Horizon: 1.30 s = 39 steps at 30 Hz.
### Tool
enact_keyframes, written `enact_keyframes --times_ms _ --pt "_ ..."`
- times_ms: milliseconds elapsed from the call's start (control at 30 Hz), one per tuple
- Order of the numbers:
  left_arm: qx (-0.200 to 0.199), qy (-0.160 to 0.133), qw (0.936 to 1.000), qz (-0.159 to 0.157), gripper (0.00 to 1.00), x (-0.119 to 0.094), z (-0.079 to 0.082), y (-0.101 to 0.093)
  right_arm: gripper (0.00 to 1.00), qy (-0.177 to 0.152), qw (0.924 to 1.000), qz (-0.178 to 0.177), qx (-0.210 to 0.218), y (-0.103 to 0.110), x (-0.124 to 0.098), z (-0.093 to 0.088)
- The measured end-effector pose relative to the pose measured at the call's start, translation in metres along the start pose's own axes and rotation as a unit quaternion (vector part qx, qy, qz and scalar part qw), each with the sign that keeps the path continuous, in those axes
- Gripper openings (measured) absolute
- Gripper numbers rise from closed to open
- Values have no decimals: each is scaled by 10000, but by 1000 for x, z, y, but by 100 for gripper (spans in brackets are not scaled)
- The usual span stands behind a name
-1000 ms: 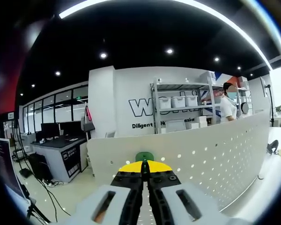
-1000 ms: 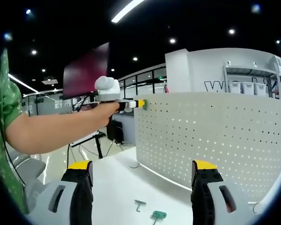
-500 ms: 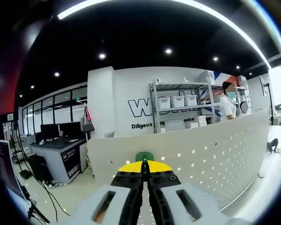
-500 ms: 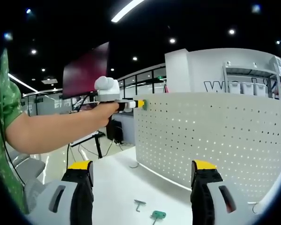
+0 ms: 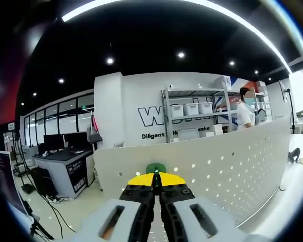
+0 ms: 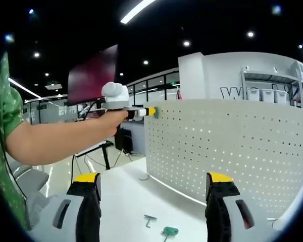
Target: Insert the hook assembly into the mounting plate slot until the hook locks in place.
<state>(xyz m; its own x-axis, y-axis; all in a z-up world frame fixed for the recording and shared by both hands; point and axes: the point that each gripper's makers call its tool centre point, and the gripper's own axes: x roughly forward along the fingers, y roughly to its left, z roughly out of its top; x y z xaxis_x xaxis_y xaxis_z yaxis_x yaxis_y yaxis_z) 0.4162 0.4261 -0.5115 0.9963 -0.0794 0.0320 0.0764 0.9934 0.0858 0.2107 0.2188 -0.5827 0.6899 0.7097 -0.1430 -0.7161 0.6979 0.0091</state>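
The left gripper (image 5: 156, 182), jaws pressed together on the green hook assembly (image 5: 155, 168), holds it against the top corner of the white perforated mounting plate (image 6: 227, 146), presumably to seat it in a slot. The right gripper (image 6: 150, 194) waits spread and empty above the white table (image 6: 126, 201), where two spare hooks (image 6: 161, 227) lie. Office shelving (image 5: 197, 113) stands behind.

Change record: none of note. Left gripper (image 5: 155, 177) is still pinching the green hook (image 5: 155, 168) against the pegboard (image 5: 232, 166) edge; the views are barely drifting.
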Motion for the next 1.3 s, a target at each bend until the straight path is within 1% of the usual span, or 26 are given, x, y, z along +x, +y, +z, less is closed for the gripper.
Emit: enact_keyframes --times_ms 567,833,1133,1300 --pt "31 0 10000 -18 2 0 -1 0 87 19 10000 -3 -15 1 0 -1" --pt "31 40 10000 -36 2 1 -5 -3 87 48 10000 32 -36 3 1 -2" --pt "38 16 10000 -22 2 3 -5 -2 87 90 10000 16 -22 1 0 -5" --pt "56 3 10000 -28 2 4 -5 -1 87 83 9999 45 -35 3 2 -4"
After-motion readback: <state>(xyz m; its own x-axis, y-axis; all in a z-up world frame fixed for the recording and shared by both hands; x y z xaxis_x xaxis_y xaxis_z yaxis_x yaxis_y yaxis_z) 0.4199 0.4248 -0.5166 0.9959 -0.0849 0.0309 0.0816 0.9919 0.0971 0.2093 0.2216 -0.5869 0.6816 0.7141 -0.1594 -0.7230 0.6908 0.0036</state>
